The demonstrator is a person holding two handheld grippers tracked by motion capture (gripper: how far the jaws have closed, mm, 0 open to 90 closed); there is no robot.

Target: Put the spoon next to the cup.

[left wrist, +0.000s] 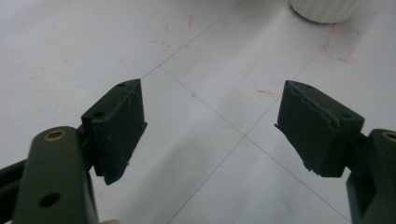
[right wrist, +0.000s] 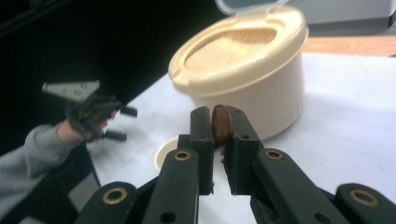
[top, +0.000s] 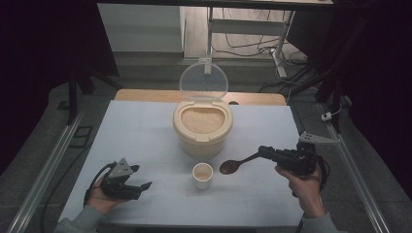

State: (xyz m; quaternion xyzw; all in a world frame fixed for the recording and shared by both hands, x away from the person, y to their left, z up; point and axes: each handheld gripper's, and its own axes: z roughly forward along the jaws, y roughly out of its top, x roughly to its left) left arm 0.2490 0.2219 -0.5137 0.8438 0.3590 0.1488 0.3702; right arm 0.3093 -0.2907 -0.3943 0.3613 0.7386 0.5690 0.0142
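High view: right gripper (top: 263,150) clamps the spoon (top: 231,166) handle, bowl just right of the cup (top: 202,175), which already holds rice. Rice tub (top: 202,127) open behind the cup. Left gripper (top: 141,176) idle, jaws wide, empty; likely more scoops remain.

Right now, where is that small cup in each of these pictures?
High view: the small cup stands low in the middle, in front of the rice container, left of the spoon.
Left gripper view: a white ribbed base at the top edge, right of middle, is probably the cup.
Right gripper view: its rim peeks out left of the right tongs.
Shared landmark: the rice container.
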